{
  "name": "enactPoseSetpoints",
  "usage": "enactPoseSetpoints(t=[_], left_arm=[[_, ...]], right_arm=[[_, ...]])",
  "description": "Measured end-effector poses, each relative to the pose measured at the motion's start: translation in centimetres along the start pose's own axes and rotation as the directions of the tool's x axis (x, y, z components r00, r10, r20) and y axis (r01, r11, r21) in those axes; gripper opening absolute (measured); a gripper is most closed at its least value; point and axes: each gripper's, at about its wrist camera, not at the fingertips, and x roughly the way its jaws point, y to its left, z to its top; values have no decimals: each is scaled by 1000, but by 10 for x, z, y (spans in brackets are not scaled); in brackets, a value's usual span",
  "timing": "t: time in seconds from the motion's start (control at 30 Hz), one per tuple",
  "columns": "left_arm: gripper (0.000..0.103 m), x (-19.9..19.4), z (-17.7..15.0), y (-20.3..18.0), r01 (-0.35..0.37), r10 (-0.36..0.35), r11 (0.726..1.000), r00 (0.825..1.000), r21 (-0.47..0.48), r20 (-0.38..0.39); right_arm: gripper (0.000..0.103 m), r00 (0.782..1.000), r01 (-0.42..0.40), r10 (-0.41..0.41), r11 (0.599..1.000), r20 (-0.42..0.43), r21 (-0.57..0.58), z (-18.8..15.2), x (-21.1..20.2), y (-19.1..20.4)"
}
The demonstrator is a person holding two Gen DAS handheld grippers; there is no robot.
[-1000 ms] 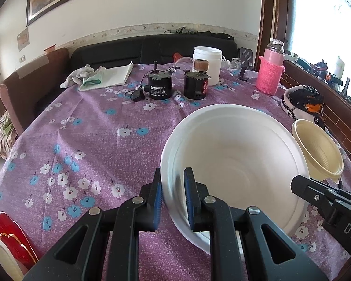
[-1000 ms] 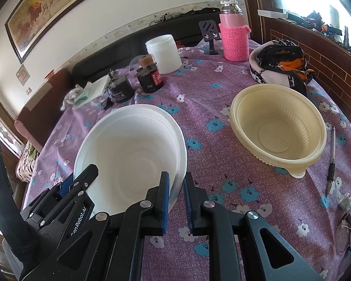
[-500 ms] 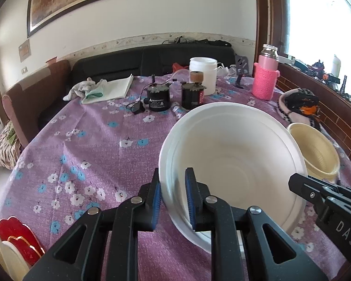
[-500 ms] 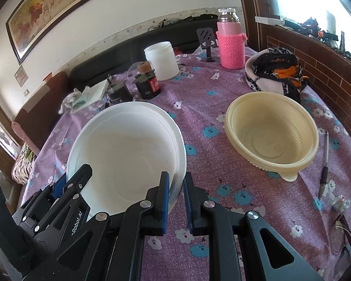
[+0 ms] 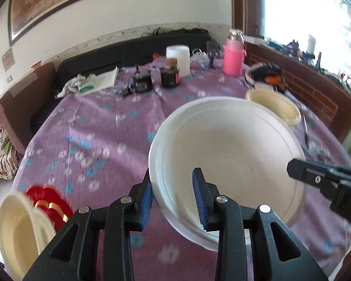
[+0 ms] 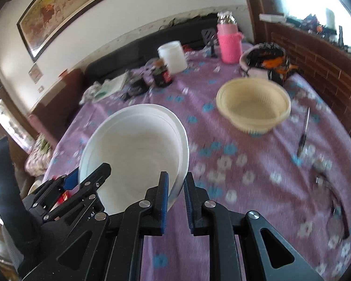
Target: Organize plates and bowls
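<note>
A purple flowered table (image 5: pixel 100 126) fills both views. Above its near middle hangs a white bowl (image 5: pixel 227 154), tilted. The right gripper (image 6: pixel 175 194) pinches its right rim, pads closed on it. The left gripper (image 5: pixel 173 199) straddles the left rim; its jaws have just been opening, and a gap shows by the inner pad, so it looks loose. A cream bowl (image 6: pixel 254 104) sits far right. Cream plates (image 5: pixel 18 234) and a red plate (image 5: pixel 49 201) stand near left. Jar labels blur; no writing is readable.
</note>
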Motion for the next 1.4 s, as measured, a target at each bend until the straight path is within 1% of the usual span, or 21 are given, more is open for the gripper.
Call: enactPoseSetpoints(t=[0.03, 0.1, 0.2, 0.27, 0.33, 0.37, 0.4, 0.47, 0.6, 0.73, 0.87, 0.93, 1.0, 1.07, 1.1, 1.4], left_arm=[[30, -3, -11, 0, 12, -12, 1000, 1000, 7, -24], [30, -6, -27, 0, 17, -16, 1000, 999, 20, -47], [30, -3, -36, 1, 24, -23, 1000, 998, 17, -60], [31, 0, -38, 3, 30, -30, 1000, 997, 5, -68], [34, 1, -38, 3, 33, -33, 999, 998, 3, -56], [38, 2, -38, 3, 27, -27, 1000, 998, 7, -53], [44, 3, -38, 2, 23, -22, 1000, 998, 13, -52], [48, 5, -37, 0, 24, -23, 999, 999, 23, -44], [48, 7, -35, -2, 15, -14, 999, 999, 32, -33], [48, 8, -31, 1, 13, -13, 1000, 1000, 22, -25], [48, 8, -28, 3, 14, -14, 1000, 1000, 15, -12], [47, 8, -27, 3, 21, -20, 1000, 1000, 20, -9], [29, 9, -27, 1, 30, -30, 999, 999, 31, -12], [28, 8, -28, 0, 28, -28, 999, 1000, 36, -7], [25, 6, -28, 0, 29, -29, 999, 1000, 34, -2], [24, -5, -27, 4, 36, -36, 999, 999, 24, 16]], right_arm=[[16, 1000, -4, 4, 1000, -9, -9, -5, -2, 1], [16, 1000, 0, -1, 1000, -31, -27, -20, -4, 4], [16, 999, -3, 1, 999, -53, -35, -34, -3, 4], [16, 998, 13, -15, 999, -60, -40, -39, 1, 6], [16, 998, 34, -37, 998, -57, -51, -41, 4, 8], [17, 998, 43, -46, 997, -52, -58, -42, 5, 8], [17, 997, 52, -56, 996, -48, -66, -43, 6, 9], [17, 996, 69, -73, 995, -52, -78, -44, 9, 10], [19, 992, 113, -118, 988, -44, -109, -44, 14, 13], [20, 990, 132, -137, 985, -40, -115, -44, 16, 13], [24, 987, 151, -156, 982, -33, -117, -43, 15, 13], [25, 986, 158, -162, 981, -28, -116, -43, 14, 13], [25, 987, 154, -158, 982, -23, -109, -43, 14, 12], [25, 987, 154, -157, 983, -21, -104, -44, 14, 12], [24, 987, 157, -160, 982, -15, -100, -44, 13, 11], [24, 989, 149, -150, 984, 5, -92, -44, 5, 13]])
